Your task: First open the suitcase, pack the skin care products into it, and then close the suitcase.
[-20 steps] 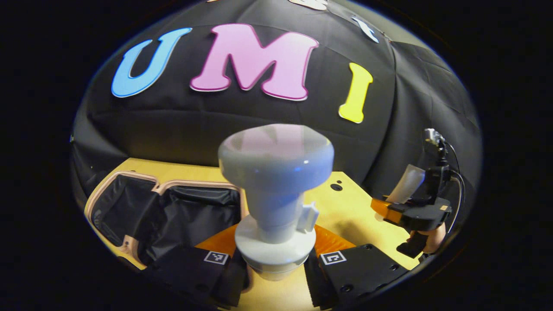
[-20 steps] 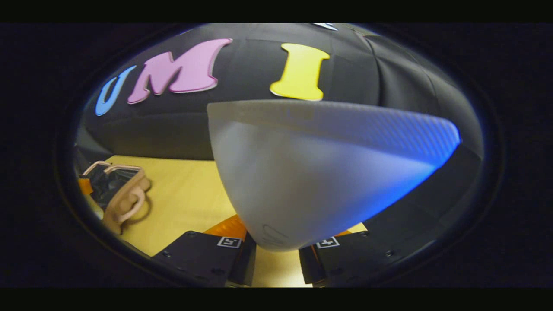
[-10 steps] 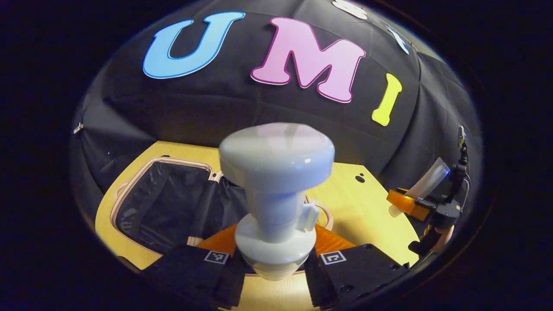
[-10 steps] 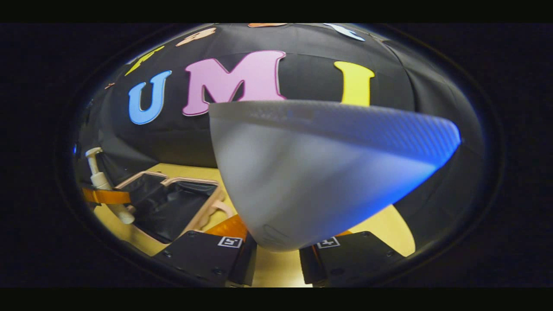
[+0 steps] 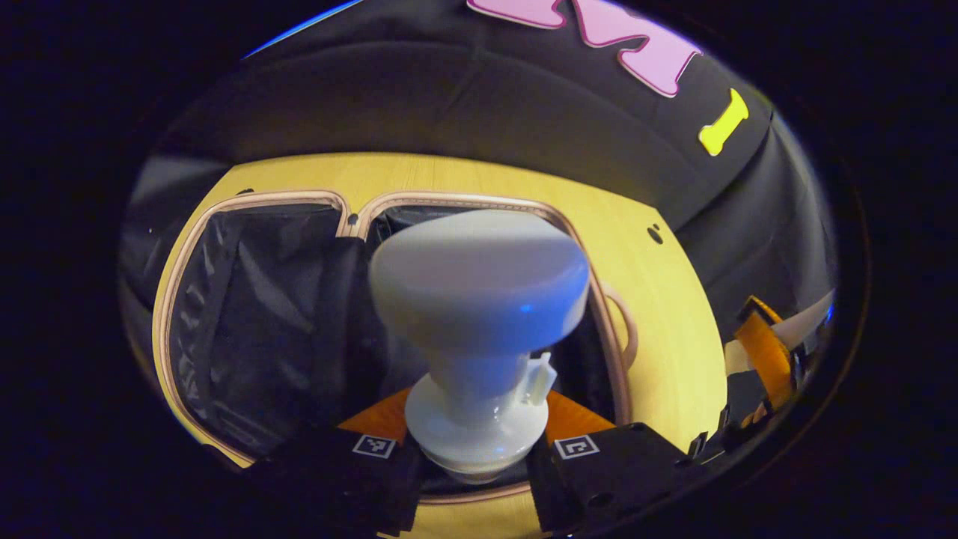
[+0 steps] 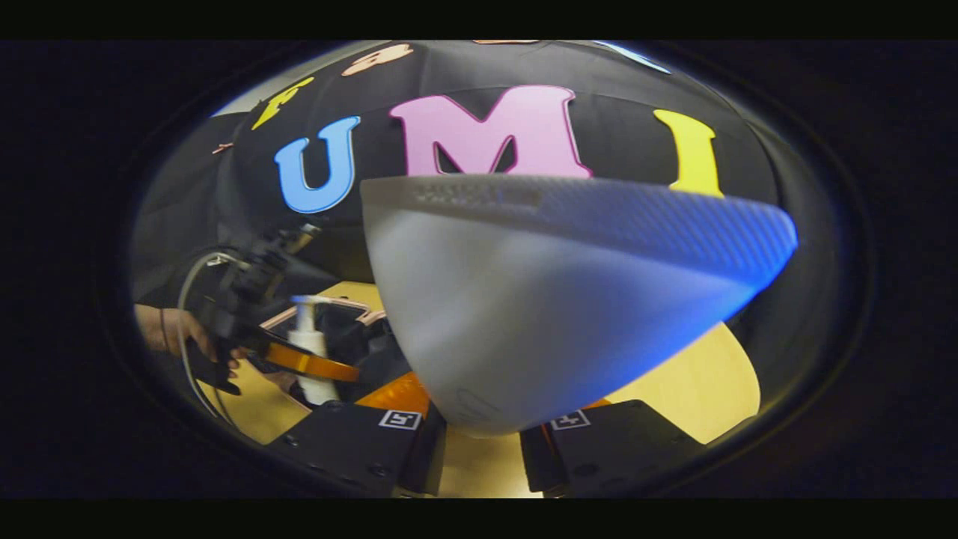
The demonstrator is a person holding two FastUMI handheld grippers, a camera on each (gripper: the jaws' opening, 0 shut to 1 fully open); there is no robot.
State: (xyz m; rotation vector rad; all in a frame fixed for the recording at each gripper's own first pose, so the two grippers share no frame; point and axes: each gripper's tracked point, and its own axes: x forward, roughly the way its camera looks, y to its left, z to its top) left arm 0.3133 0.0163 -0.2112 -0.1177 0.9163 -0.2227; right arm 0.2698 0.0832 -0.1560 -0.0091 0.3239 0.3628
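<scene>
My left gripper [image 5: 475,458] is shut on a white pump bottle [image 5: 479,299], held by its neck with the pump head toward the camera. It hangs over the right half of the open suitcase [image 5: 254,314], which has a pale pink rim and black lining and lies flat on the yellow table [image 5: 658,314]. My right gripper [image 6: 483,443] is shut on a white squeeze tube [image 6: 554,299] with its crimped flat end up. In the right gripper view the left gripper [image 6: 299,363] and the pump bottle [image 6: 308,344] hover over the suitcase [image 6: 352,329].
A hand [image 6: 168,329] holds the left gripper, with a cable looping beside it. The right gripper [image 5: 760,359] and its tube [image 5: 808,322] sit at the right edge of the left gripper view, beyond the suitcase handle [image 5: 625,329]. Bare tabletop [image 6: 703,389] lies to the right.
My left gripper has carried the pump bottle over the open suitcase and tipped downward. My right gripper with the tube has swung left, bringing the left gripper and the suitcase into its view.
</scene>
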